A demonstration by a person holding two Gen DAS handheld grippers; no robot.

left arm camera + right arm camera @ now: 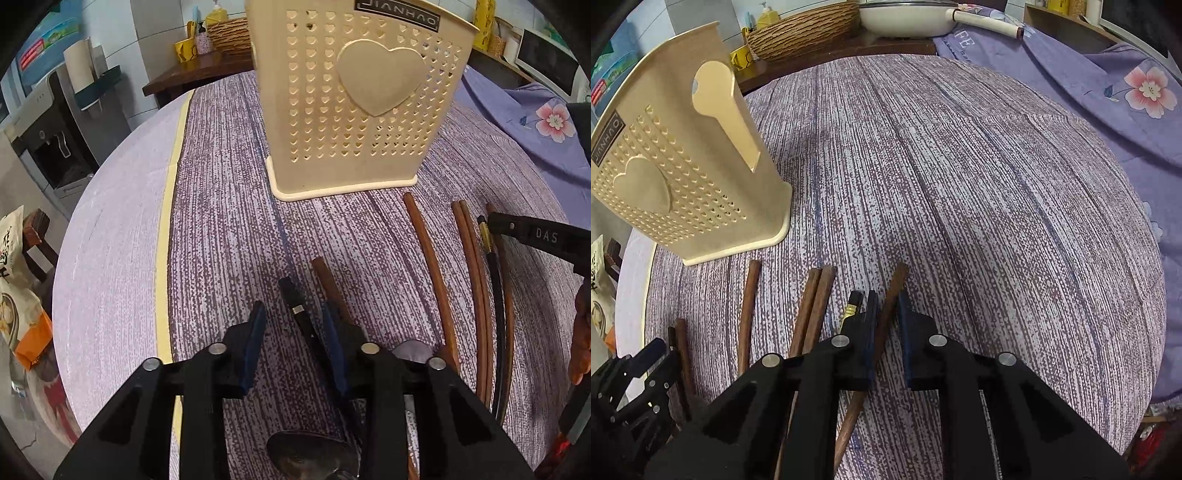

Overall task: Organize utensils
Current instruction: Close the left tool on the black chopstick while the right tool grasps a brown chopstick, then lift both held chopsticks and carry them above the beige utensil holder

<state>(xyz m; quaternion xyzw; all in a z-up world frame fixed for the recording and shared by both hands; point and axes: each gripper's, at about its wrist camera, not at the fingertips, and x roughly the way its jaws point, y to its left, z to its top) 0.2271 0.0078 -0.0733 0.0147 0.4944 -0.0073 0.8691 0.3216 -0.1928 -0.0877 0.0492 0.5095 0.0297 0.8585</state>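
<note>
Cream plastic, punched with little hearts and bearing one big raised heart, makes up the utensil holder, which stands upright on the purple streaked table cover. Chopsticks lie loose on the cover in front of it, none touching it.

Seen from its own camera, the left gripper points down at the cover with its blue pads apart. A black chopstick with a silver band lies flat between them, close to the right-hand pad and clear of the other (nothing is pinched yet). A plain wooden chopstick runs just beyond that right-hand pad, and the bowl of a metal spoon shows beneath the gripper's body.

Further right lie a single brown stick, a touching pair of brown sticks, and a black chopstick with a gold band.

The right gripper is closed onto a reddish-brown chopstick, which lies slanted on the cover between its pads. The gold-banded black one sits just outside its left finger.

Behind the table stand a woven basket and a white pan, beside a flowered purple cloth.
</note>
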